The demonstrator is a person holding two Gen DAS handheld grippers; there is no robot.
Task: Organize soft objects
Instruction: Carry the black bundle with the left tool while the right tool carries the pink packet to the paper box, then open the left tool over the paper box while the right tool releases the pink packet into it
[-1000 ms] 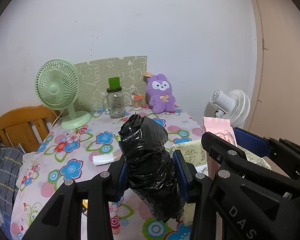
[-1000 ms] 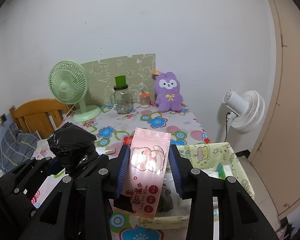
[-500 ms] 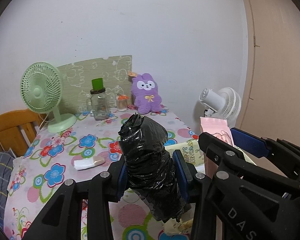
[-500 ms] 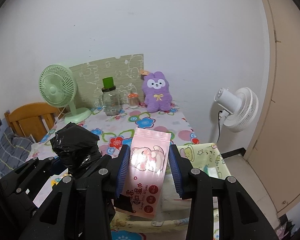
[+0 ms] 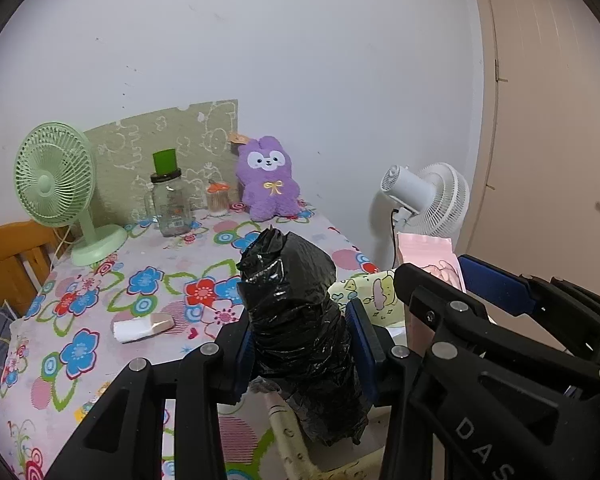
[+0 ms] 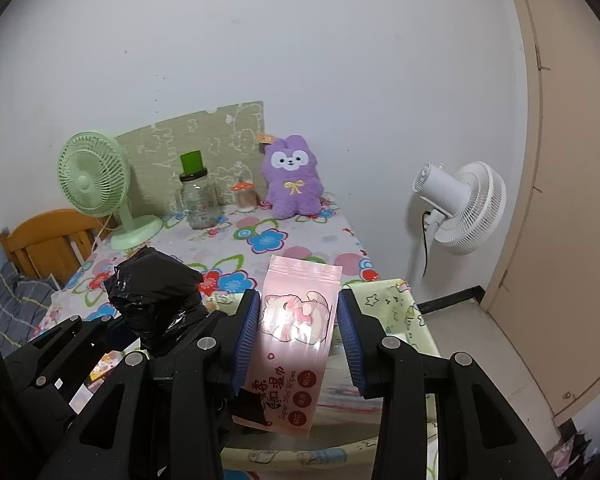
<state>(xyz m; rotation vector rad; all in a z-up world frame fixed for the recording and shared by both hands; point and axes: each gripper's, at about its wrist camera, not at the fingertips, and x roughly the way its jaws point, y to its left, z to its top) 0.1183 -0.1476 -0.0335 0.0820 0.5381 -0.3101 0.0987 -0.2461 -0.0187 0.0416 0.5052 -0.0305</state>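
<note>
We carried both loads rightward: black bag and wipes pack now sit above the yellow bin (table edge behind).

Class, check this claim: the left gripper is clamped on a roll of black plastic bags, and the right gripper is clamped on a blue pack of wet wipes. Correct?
Not quite. The right wrist view shows the pack of wet wipes in the right gripper is pink. The left gripper does clamp the roll of black plastic bags.

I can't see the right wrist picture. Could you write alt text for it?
The right gripper clamps a pink wet-wipes pack upright above a yellow fabric bin. To its left, the left gripper holds a crumpled black plastic bag. Behind them, a floral table carries a green fan, a jar and a purple plush.
</note>
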